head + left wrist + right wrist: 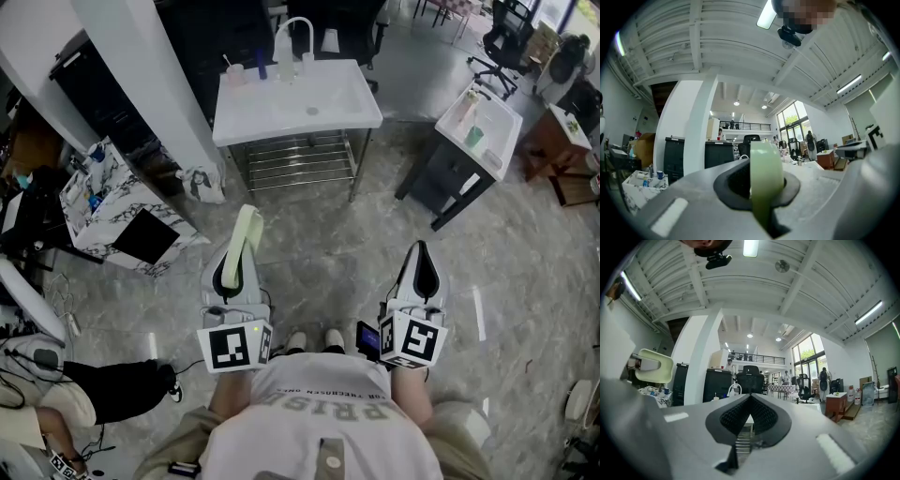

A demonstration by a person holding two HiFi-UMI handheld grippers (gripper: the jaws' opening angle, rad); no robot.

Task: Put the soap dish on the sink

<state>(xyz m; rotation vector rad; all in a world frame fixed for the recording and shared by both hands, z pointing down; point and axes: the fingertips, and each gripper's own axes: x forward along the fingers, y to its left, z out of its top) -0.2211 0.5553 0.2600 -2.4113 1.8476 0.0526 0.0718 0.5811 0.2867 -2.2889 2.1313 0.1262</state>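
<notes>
My left gripper (236, 265) is shut on a pale green soap dish (246, 231), which sticks out edge-on past the jaws toward the sink. In the left gripper view the soap dish (765, 180) stands upright between the closed pads. The white sink (298, 98) on a metal frame stands a few steps ahead, with a curved tap at its back. My right gripper (420, 265) is shut with nothing in it; its pads (759, 418) meet. In the right gripper view the soap dish (652, 366) shows at the left.
A white pillar (155, 84) rises left of the sink. A marble-patterned box (112, 202) sits at the left. A second white basin on a dark cabinet (473, 136) stands at the right, with an office chair (502, 37) beyond it. The floor is grey marble.
</notes>
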